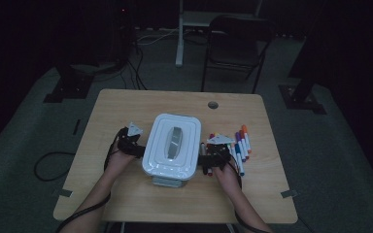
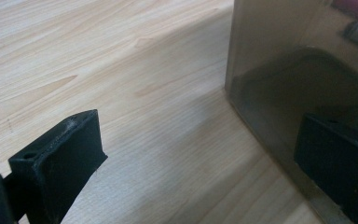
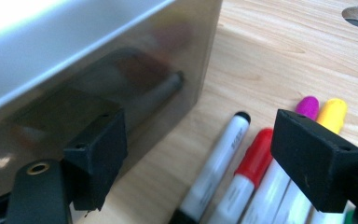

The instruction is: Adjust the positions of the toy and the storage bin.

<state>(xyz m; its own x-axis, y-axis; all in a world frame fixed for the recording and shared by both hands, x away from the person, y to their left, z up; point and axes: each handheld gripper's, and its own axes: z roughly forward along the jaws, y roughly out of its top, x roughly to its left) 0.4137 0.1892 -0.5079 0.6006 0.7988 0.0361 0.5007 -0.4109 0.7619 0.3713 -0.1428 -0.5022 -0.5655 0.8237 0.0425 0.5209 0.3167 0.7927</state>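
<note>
Dim room, wooden table (image 1: 126, 194) under lamp light. Flanking white lidded box (image 1: 172, 145) with both tools, probably bracing to lift or shift it. Left gripper (image 1: 137, 145) spread wide, one jaw against box wall (image 2: 279, 70), other jaw over bare wood. Right gripper (image 1: 208, 158) also gaping wide, one jaw touching box side (image 3: 98, 84), other hanging over markers (image 3: 247, 172) lying between and beyond jaws. Nothing being clamped yet.
</note>
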